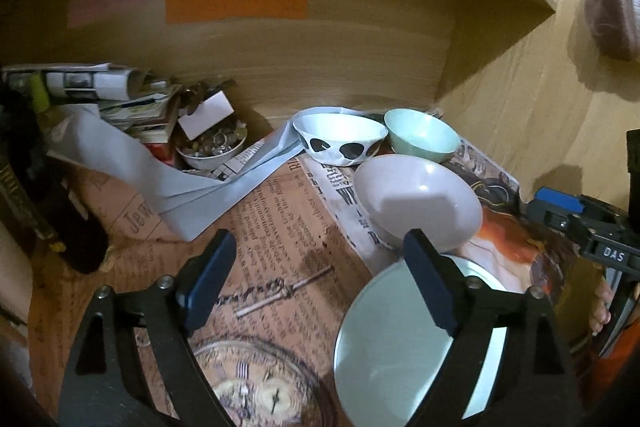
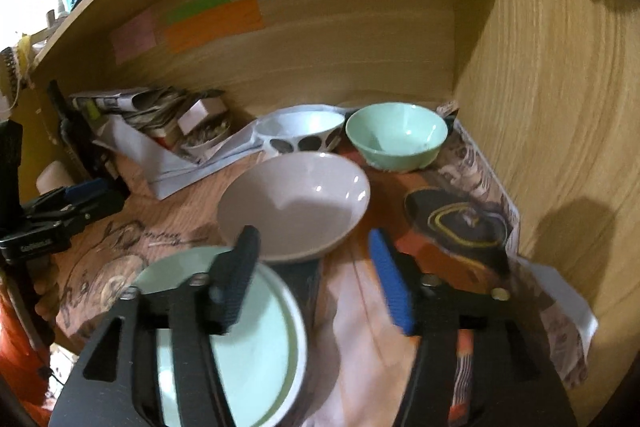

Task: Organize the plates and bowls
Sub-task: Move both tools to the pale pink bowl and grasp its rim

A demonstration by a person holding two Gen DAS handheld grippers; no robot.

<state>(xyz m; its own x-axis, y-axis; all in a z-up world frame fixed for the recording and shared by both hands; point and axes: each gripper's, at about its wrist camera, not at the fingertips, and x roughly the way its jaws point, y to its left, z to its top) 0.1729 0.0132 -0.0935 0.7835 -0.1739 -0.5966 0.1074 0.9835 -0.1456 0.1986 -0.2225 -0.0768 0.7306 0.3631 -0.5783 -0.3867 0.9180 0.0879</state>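
Left view: left hand-held gripper (image 1: 316,281) bottom centre, jaws wide apart, holding nothing; mint plate (image 1: 396,347) lower right under its right finger. Grey bowl (image 1: 420,199) just above, spotted bowl (image 1: 340,139) and mint bowl (image 1: 422,135) at centre back.

Right view: right hand-held gripper (image 2: 316,279) about half open, empty; plate (image 2: 256,355) lower left. Next pick: straddle one rim squarely, keep the other gripper clear, nest bowls together.

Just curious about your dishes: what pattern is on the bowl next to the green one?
The white bowl has large black spots around its outside, clearest in the left wrist view.
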